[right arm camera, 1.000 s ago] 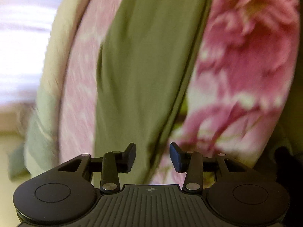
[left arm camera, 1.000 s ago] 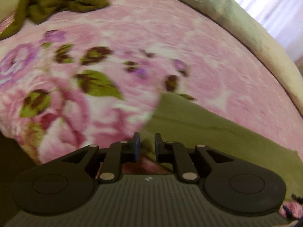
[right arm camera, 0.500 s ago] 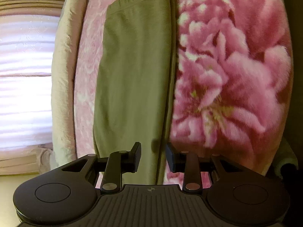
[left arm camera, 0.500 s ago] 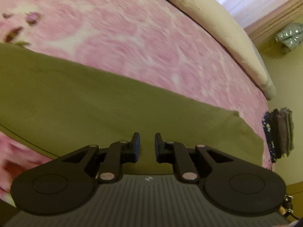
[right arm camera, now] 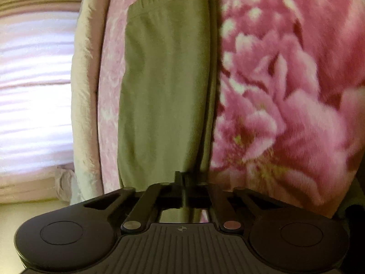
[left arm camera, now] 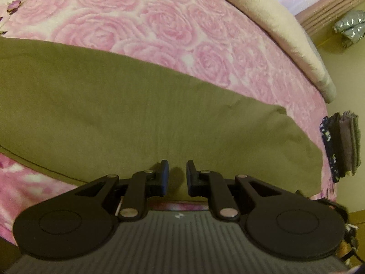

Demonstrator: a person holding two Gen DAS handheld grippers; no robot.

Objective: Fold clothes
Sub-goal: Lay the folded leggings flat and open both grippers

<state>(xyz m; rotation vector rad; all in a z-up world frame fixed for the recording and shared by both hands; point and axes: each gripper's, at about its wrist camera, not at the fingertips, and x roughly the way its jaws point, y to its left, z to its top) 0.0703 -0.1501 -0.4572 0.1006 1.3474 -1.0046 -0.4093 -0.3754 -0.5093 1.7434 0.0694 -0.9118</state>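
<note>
The olive trousers (left arm camera: 141,114) lie flat as a long folded strip across the pink blanket (left arm camera: 173,22), the right gripper (right arm camera: 184,182) pinching their near end, the left gripper (left arm camera: 177,175) slightly spread above them, so shorter folds seemingly remain.

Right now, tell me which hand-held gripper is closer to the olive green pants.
Right. The right hand-held gripper is shut on the olive green pants' edge; the left hand-held gripper hovers just over them, jaws slightly apart, holding nothing.
</note>
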